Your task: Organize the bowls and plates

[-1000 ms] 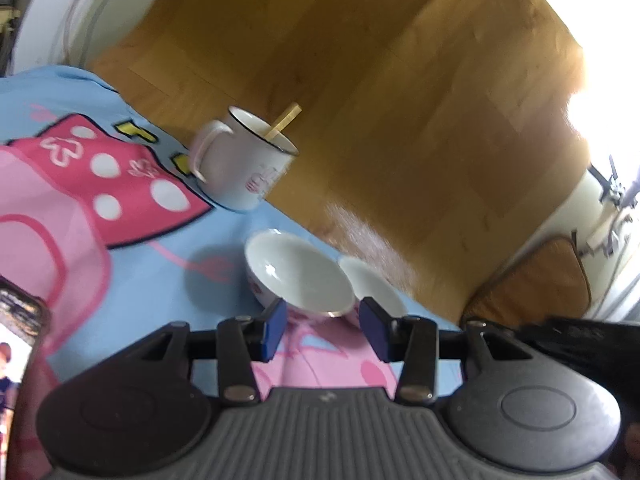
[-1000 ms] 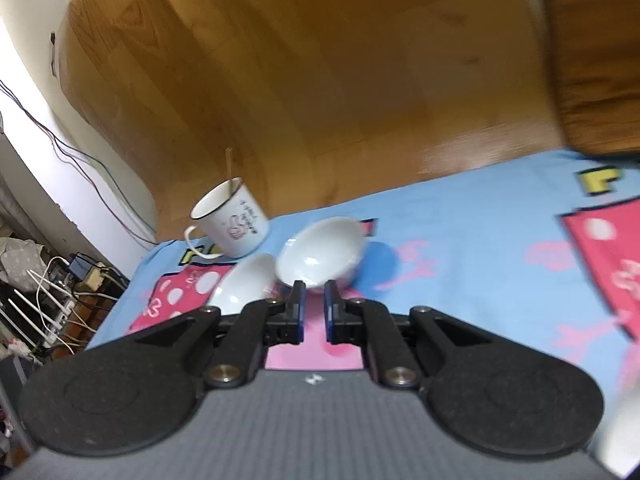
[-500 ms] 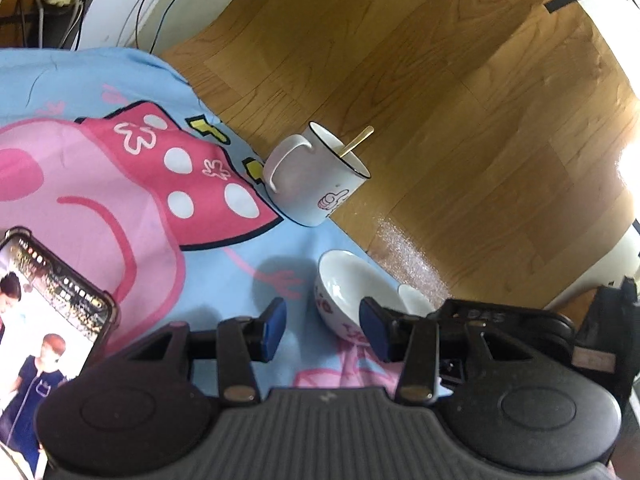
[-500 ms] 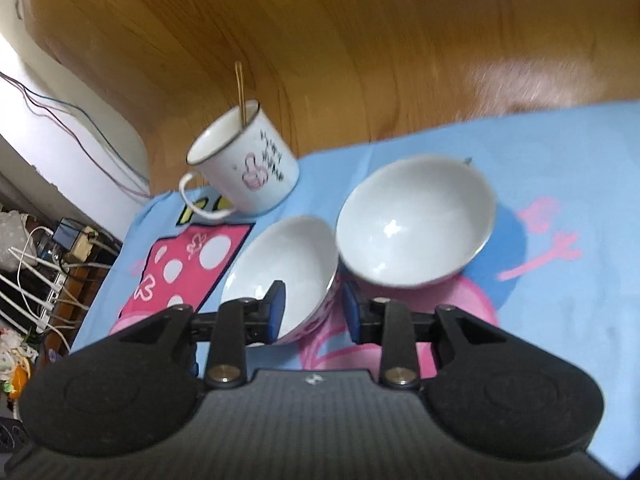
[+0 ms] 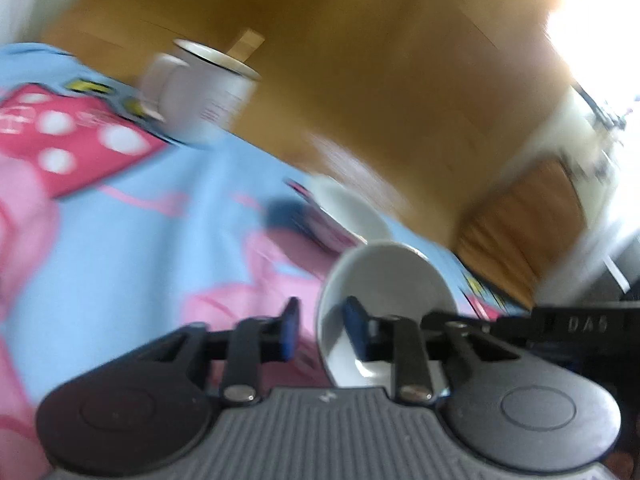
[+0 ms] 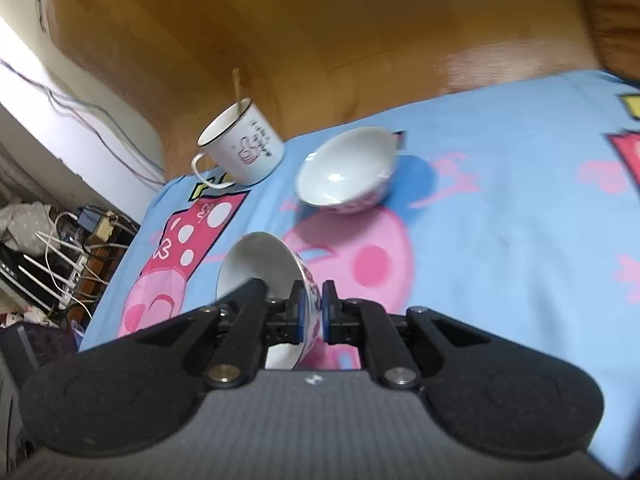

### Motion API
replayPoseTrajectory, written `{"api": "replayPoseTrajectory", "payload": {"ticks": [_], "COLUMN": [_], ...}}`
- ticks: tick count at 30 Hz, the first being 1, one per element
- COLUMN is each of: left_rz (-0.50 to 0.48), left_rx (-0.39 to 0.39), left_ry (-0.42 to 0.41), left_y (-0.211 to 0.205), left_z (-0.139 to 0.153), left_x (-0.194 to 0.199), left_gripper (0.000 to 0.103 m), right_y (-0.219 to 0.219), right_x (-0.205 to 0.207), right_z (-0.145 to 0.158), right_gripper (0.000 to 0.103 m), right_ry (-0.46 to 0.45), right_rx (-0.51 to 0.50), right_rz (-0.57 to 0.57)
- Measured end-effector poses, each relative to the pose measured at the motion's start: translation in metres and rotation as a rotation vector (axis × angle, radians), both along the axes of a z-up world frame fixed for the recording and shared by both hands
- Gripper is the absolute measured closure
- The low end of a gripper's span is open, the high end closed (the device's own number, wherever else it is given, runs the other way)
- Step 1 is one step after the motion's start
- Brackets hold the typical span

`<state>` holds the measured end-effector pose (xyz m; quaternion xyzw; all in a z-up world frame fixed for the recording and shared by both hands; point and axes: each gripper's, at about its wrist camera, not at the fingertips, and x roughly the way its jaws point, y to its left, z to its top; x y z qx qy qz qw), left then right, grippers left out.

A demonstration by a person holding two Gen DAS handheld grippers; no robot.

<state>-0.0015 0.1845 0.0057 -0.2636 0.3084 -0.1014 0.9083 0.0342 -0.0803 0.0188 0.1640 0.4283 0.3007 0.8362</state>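
Two claws: right claw (image 6: 311,312) pinches bowl (image 6: 264,268) rim, tilted; left claw (image 5: 322,330), just closing, straddles same rim. Next: nest into far bowl (image 6: 344,172).

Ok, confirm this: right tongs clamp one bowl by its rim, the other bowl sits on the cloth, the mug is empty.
Wrong on the mug: a stick stands in it, as the right wrist view shows. The rest holds: right tongs clamp one bowl by its rim, the other bowl sits on the cloth.
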Motion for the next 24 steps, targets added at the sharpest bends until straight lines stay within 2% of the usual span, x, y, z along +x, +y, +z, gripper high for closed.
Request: {"api": "replayPoseTrajectory", "payload": {"ticks": [4, 8, 10, 17, 24], "left_rz": [-0.141, -0.206, -0.232, -0.317, -0.413], "left_rx": [0.019, -0.03, -0.048, -0.038, -0.002], "left_ry": [0.021, 0.044, 0.038, 0.004, 0.038], "left_y": [-0.032, -0.053, -0.065, -0.122, -0.192], "left_z": [0.0, 0.006, 0.015, 0.055, 0.059], "left_x": [-0.002, -0.004, -0.006, 0.005, 0.019], "left_gripper": [0.09, 0.091, 0.091, 0.091, 0.091], "right_y": [-0.036, -0.065, -0.079, -0.122, -0.18], "right_x": [-0.016, -0.031, -0.04, -0.067, -0.084], "right_z": [-0.004, -0.003, 0.005, 0.032, 0.027], "right_gripper": [0.092, 0.092, 0.092, 0.092, 0.092], "right_ry": [-0.001, 0.002, -0.033, -0.193, -0.253], "right_rx": [-0.013, 0.002, 0.002, -0.024, -0.058], "right_rz": [-0.048, -0.084, -0.095, -0.179, -0.296]}}
